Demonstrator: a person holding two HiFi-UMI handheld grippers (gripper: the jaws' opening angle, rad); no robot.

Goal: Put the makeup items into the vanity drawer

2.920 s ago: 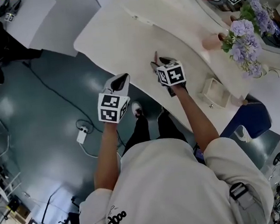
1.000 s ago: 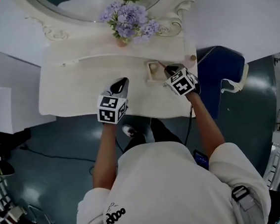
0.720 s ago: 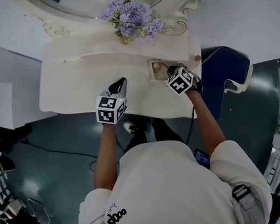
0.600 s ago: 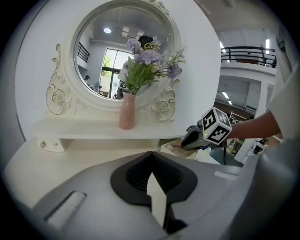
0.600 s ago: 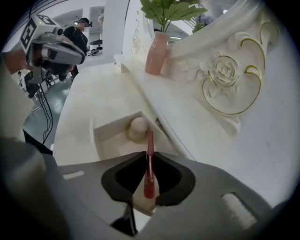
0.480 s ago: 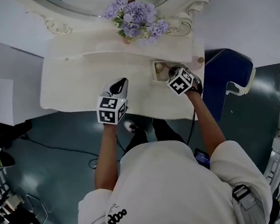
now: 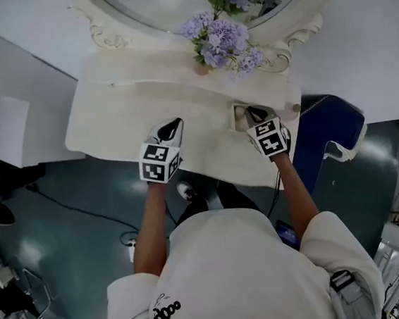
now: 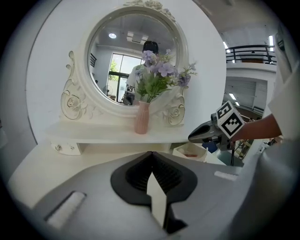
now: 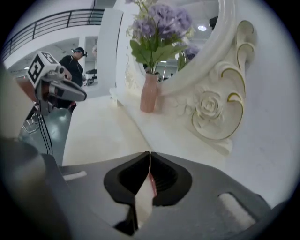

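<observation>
Vanity drawer point(image 7: 233, 119): a small cream box, open at the top. It sat at the right end of the tabletop point(image 7: 131, 120), just in front of the raised shelf point(image 8: 93, 131) that carried the pink vase point(image 8: 141, 117) of purple flowers point(image 7: 222, 36). In the left gripper view a pink-red item point(image 8: 191, 154) lay inside it, too small to identify.

Right hand-held gripper point(image 7: 252, 111) was over the drawer, pointing down into it. Its jaws had just been closing and were almost together. A thin pink-red strip point(image 9: 151, 184) showed in the slit between them. Couldn't tell whether it was pinched or lay beyond the jaws.

Left hand-held gripper point(image 7: 174, 124) was over the tabletop's front edge, well left of the drawer, with jaws fully together and nothing in them.

Markings: both marker cubes point(image 7: 159, 161) carried black-and-white square patterns. A dark print point(image 7: 166, 312) on the person's white shirt was too small to read.
</observation>
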